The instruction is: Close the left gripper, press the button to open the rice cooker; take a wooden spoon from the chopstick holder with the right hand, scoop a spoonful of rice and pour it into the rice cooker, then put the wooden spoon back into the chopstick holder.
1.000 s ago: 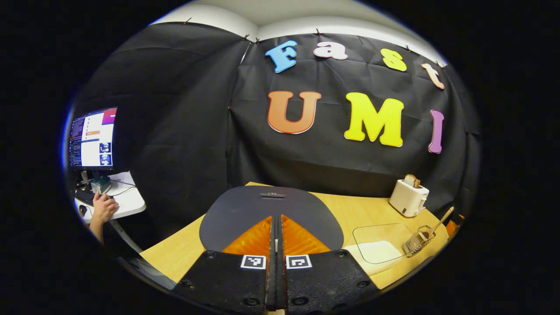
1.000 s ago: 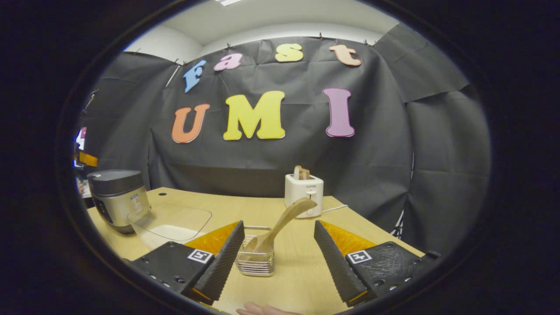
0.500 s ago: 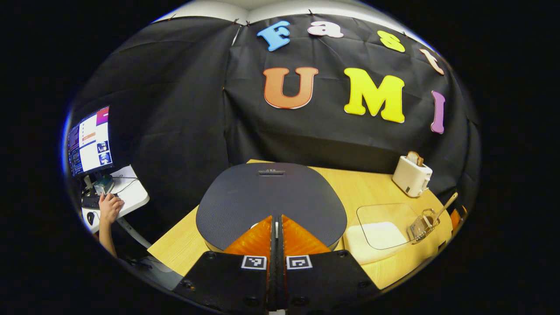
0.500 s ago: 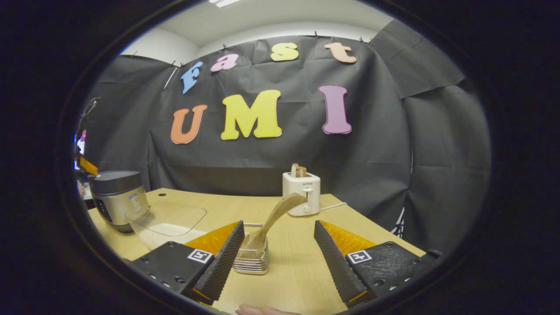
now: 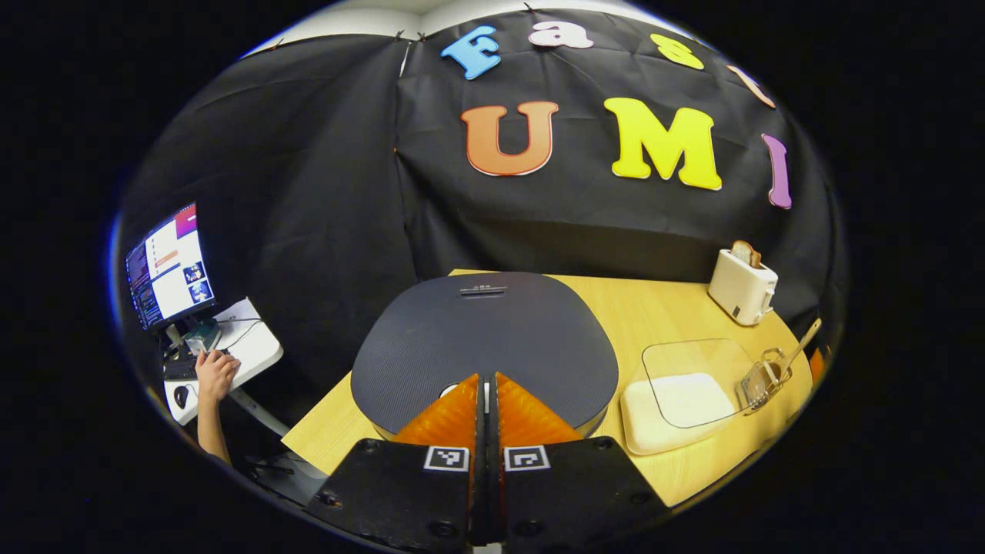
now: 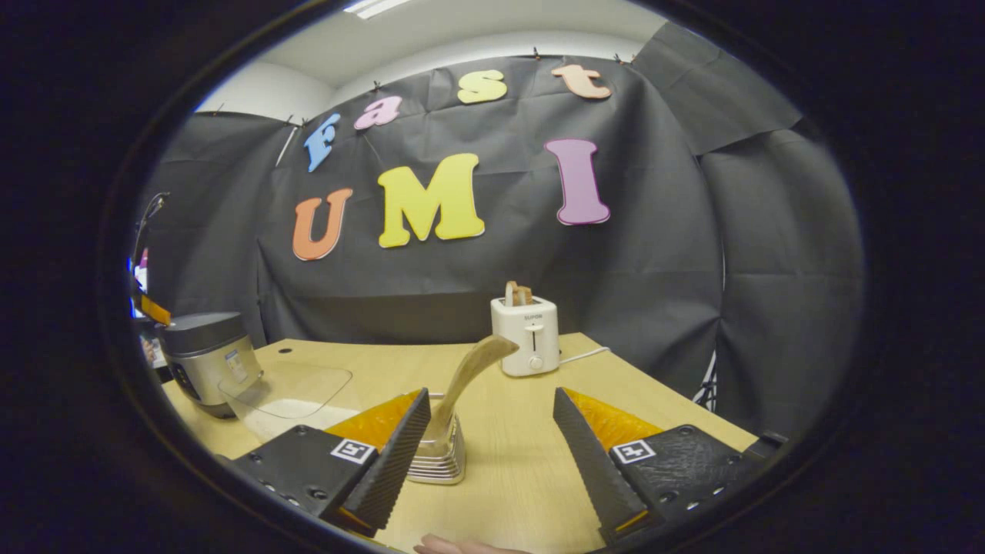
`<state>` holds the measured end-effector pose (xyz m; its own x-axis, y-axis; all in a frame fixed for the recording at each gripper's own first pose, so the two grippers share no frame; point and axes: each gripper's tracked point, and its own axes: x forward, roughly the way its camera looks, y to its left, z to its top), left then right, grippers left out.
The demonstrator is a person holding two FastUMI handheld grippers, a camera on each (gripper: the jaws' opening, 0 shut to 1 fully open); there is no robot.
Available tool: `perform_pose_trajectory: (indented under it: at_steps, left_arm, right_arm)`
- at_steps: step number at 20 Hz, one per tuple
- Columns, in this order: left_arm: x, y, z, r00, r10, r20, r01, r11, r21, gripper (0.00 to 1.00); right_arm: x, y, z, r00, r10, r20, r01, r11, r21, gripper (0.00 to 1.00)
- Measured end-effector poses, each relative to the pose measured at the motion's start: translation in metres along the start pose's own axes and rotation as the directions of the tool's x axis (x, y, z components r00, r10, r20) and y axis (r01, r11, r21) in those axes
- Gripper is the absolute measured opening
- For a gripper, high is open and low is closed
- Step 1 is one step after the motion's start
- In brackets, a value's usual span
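The rice cooker's dark grey lid [image 5: 485,331] lies closed just beyond my left gripper [image 5: 486,382], which is shut with nothing between its fingers. A small white button peeks out at the fingertips. In the right gripper view the cooker [image 6: 204,358] stands at the table's far left. My right gripper [image 6: 491,400] is open. The wooden spoon [image 6: 469,369] leans right out of the wire chopstick holder [image 6: 440,450], close to the inner side of the left finger and untouched. In the left gripper view the spoon [image 5: 800,342] and holder [image 5: 758,378] sit far right.
A clear lidded box of rice [image 5: 689,385] lies between cooker and holder, also seen as the box [image 6: 285,388] in the right gripper view. A white toaster [image 6: 527,335] stands at the back. A monitor [image 5: 165,265] and a person's hand [image 5: 215,369] are off the table's left.
The left gripper has tilted down over the cooker lid, staying shut. In the right gripper view the holder and spoon have drifted left, toward the left finger.
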<state>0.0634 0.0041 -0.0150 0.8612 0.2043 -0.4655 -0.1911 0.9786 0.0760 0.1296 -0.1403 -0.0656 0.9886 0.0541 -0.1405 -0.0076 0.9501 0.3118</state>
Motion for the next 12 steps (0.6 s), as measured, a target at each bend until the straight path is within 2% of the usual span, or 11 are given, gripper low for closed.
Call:
perform_pose_trajectory:
  at_steps: [3,4,5,6,8,9,11,12]
  left_arm:
    - [-0.010,0.001,0.028,0.996,0.009,0.090,-0.007,0.999,-0.032,0.03]
    - [-0.015,0.000,0.040,0.991,0.003,0.135,0.004,0.999,-0.051,0.03]
    - [-0.019,-0.004,0.051,0.985,-0.010,0.174,0.022,0.998,-0.066,0.07]
    - [-0.025,-0.010,0.059,0.978,-0.028,0.207,0.044,0.996,-0.074,0.07]
    - [-0.034,-0.014,0.071,0.966,-0.039,0.256,0.057,0.996,-0.061,0.44]
    - [-0.038,-0.015,0.073,0.961,-0.039,0.274,0.050,0.998,-0.034,0.63]
    - [-0.040,-0.016,0.064,0.962,-0.031,0.272,0.028,0.999,0.015,0.87]
    - [-0.040,-0.022,0.056,0.965,-0.047,0.258,0.040,0.999,0.031,0.95]
  right_arm:
    - [0.008,-0.002,0.008,1.000,0.020,-0.022,-0.019,0.999,0.026,0.96]
    - [0.012,-0.003,0.010,0.999,0.026,-0.032,-0.025,0.999,0.036,0.93]
    - [0.016,-0.001,0.011,0.998,0.038,-0.044,-0.036,0.998,0.047,0.91]
    - [0.019,0.000,0.012,0.997,0.054,-0.053,-0.050,0.997,0.066,0.95]
    - [0.031,0.002,0.010,0.993,0.076,-0.087,-0.067,0.992,0.105,0.92]
    - [0.038,0.001,0.007,0.991,0.081,-0.107,-0.067,0.990,0.127,0.95]
    - [0.053,0.004,0.002,0.985,0.099,-0.143,-0.074,0.982,0.172,0.96]
    - [0.061,0.006,0.000,0.981,0.109,-0.159,-0.078,0.978,0.192,0.95]
